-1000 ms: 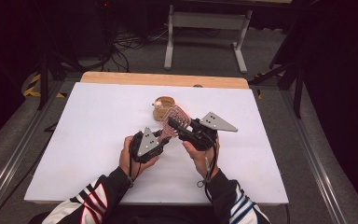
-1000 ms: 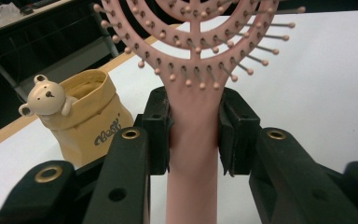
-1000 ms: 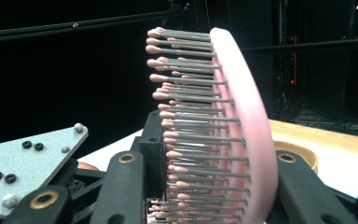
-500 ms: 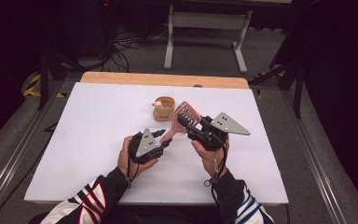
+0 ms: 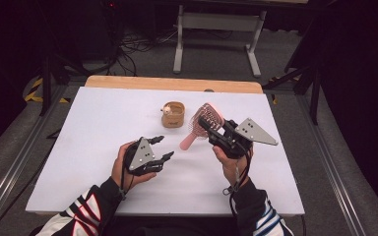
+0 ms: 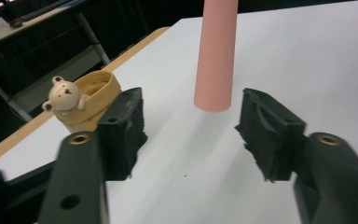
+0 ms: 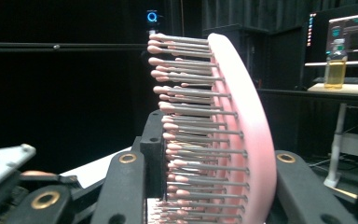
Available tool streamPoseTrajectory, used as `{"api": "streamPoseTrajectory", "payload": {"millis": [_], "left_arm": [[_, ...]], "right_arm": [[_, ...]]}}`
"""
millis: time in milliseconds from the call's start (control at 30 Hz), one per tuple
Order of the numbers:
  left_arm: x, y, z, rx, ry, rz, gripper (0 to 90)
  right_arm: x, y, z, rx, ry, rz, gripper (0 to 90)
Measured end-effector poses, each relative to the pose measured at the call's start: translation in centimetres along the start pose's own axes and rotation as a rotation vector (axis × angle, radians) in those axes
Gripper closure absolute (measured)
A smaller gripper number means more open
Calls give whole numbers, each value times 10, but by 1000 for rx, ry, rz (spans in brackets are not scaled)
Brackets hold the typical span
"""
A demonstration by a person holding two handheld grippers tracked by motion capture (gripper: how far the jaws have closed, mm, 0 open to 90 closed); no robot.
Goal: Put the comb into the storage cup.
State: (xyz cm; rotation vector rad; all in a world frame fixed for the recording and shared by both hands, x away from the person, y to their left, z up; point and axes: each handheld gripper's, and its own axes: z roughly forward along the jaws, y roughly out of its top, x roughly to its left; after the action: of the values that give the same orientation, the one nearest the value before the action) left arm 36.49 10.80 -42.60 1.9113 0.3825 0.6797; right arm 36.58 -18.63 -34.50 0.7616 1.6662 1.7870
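Pink hairbrush [image 5: 202, 126] held up off the white table [image 5: 78, 147], clamped at the head in the right gripper [image 5: 215, 133], right of the table's middle and just right of a small tan cup [image 5: 173, 114]. Long axis slanted in the high view: oval bristle head up and away toward the far edge, round handle running down and toward the near left, its blunt end hanging free above the table, near the left gripper [image 5: 160, 149]. Right jaws pressed on the head from both sides, one on the bristle face, the other on the smooth back. In the right gripper view, hairbrush [image 7: 233, 116] standing nearly upright, edge-on: a thin, curved pink plastic back, glossy and smooth, with rows of straight grey pins sticking out sideways, each capped with a small pink ball. Left gripper [image 6: 191, 126] spread apart and pinching nothing; jaws just been opening, the pink handle [image 6: 216, 51] a plain matte cylinder with a flat round end, hanging beyond and between the two black pads without touching either. Pads rough-edged, dark and foam-like, on black arms with brass-coloured rivets. Cup [image 6: 91, 100] seen past one jaw: tan, oval-mouthed, smooth, with a small pale bear head on its rim. Table top flat, matte white, edged at the far side by a light wooden strip [image 5: 172, 83]. Striped sleeves at the near edge.
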Motion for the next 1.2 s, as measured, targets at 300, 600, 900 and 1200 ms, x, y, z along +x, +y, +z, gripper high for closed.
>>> {"api": "streamPoseTrajectory", "payload": {"millis": [300, 600, 900, 1200], "left_arm": [[21, -24, -45, 3, 26, -59, 202], [38, -49, -75, 5, 53, -129, 111], [44, -66, -90, 28, 65, -141, 65], [47, -74, -100, 52, 79, -155, 56]], "right_arm": [[-3, 4, -6, -11, -21, -33, 638], [-5, 11, -12, -38, -31, -57, 638], [-8, 12, -12, -39, -41, -58, 639], [-14, 18, -7, -48, -48, -81, 639]]}}
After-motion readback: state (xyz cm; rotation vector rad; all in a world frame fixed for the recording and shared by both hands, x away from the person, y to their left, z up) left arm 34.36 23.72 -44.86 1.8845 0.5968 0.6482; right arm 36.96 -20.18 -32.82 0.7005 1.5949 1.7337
